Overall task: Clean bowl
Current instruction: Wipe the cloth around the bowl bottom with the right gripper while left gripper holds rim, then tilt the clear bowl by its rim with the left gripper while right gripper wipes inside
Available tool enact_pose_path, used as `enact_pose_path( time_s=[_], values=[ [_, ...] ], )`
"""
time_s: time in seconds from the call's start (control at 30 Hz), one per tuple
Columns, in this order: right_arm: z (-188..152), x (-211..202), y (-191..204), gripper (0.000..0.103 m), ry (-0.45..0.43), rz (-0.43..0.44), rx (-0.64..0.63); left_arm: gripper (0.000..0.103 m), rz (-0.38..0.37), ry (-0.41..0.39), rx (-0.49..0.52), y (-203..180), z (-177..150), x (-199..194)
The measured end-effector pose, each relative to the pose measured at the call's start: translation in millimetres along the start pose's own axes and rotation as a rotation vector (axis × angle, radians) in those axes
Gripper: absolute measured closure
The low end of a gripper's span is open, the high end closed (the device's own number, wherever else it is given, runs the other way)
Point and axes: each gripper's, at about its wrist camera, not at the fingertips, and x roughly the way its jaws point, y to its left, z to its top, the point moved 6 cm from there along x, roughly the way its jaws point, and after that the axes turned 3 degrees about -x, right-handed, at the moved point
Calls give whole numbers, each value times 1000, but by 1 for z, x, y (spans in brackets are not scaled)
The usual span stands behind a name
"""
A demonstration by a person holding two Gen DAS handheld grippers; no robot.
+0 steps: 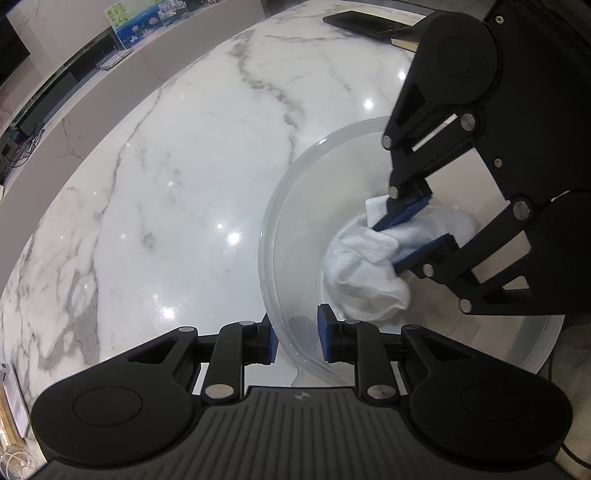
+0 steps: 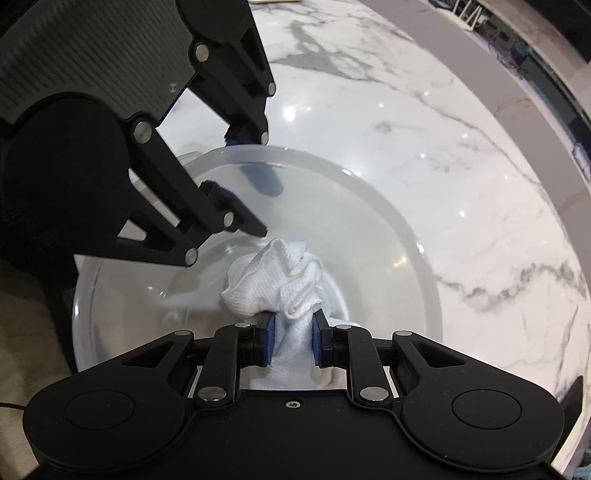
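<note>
bowl (image 1: 295, 206) sits upright on the marble table (image 1: 166, 184), mouth up, round so no long axis to speak of; translucent plastic, wide rim

left gripper (image 1: 295, 341) straddles the near rim, one pad outside the wall, one inside, pinching the bowl wall. right wrist view shows the same from the other side: the inside pad is a blue smear through the plastic

right gripper (image 2: 290, 341) is clamped on a white cloth (image 2: 280, 284), jaws pressed in on the bunched neck of it, loose wad fanning out ahead of the pads down toward the bowl floor. in the left wrist view the right gripper (image 1: 408, 236) comes in steeply from upper right, tips deep in the bowl

hard to read: whether the cloth actually touches the bottom, clear plastic and glare blur that. far right rim is covered by the right gripper body in the left view. bowl's near edge is cut off under the gripper housing in the right view

room: table is open left and beyond the bowl. dark flat object (image 1: 354, 22) at the far edge, well apart. table edge curves round behind, floor past it
</note>
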Motion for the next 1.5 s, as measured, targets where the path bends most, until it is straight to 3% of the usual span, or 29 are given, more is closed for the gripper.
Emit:
enact_pose_path(
  time_s=[0.3,0.73,0.9,1.17,1.5],
  values=[
    [-2,-15,12,85,-60,34,-29,86,-13,10,-6,0,-3,3],
    [-1,-21,27,85,-78,226,27,89,-5,22,-27,3,-5,7],
    [-4,-27,35,85,-73,256,18,89,-11,-6,-79,10,-3,8],
    [-11,-38,36,85,-90,215,53,81,-28,-51,-128,12,14,14],
    [-27,-52,37,85,-70,150,64,78,-60,43,-303,34,10,7]
  ],
)
